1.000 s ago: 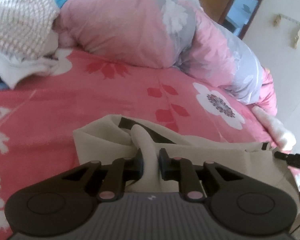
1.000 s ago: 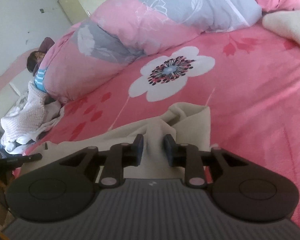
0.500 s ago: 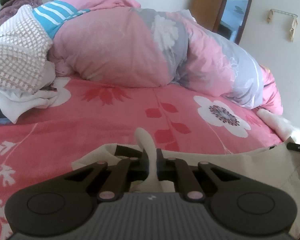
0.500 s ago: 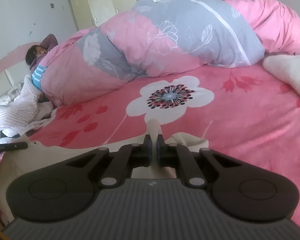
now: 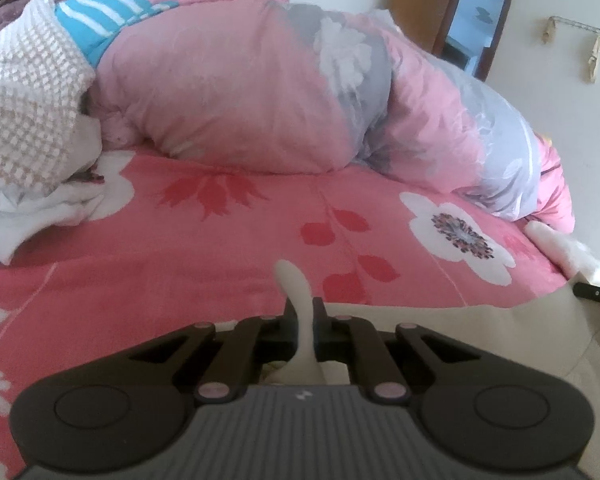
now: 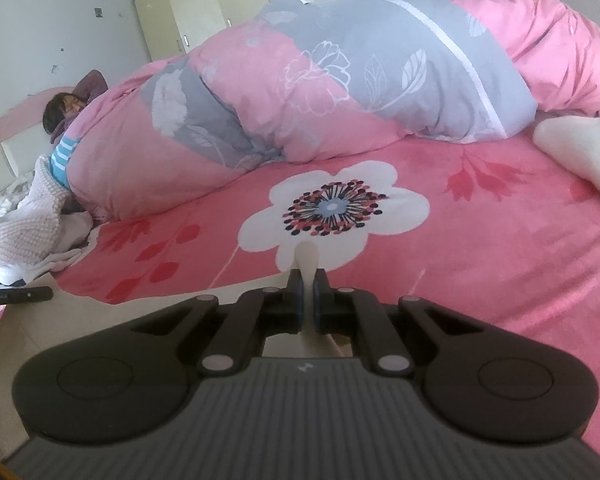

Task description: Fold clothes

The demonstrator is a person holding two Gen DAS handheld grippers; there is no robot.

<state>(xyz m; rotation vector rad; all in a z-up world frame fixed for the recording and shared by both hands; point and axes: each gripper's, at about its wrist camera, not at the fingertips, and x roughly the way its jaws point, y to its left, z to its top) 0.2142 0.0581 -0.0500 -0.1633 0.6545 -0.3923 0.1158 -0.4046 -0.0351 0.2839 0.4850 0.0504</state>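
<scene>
A beige garment (image 5: 460,328) hangs stretched between my two grippers above the pink floral bedsheet (image 5: 220,240). My left gripper (image 5: 304,312) is shut on a pinch of its edge, and a tongue of cloth sticks up between the fingers. My right gripper (image 6: 307,286) is shut on another pinch of the same garment (image 6: 40,320). The garment's lower part is hidden behind the gripper bodies. The tip of the other gripper shows at each view's edge.
A rolled pink and grey duvet (image 5: 260,92) lies across the back of the bed. A pile of white and knitted clothes (image 5: 28,132) sits at the left. A cream fluffy item (image 6: 580,152) lies at the right. A person (image 6: 68,108) lies by the headboard.
Both grippers closed on the beige garment and lifted it off the sheet. The garment now hangs taut between them instead of lying on the bed.
</scene>
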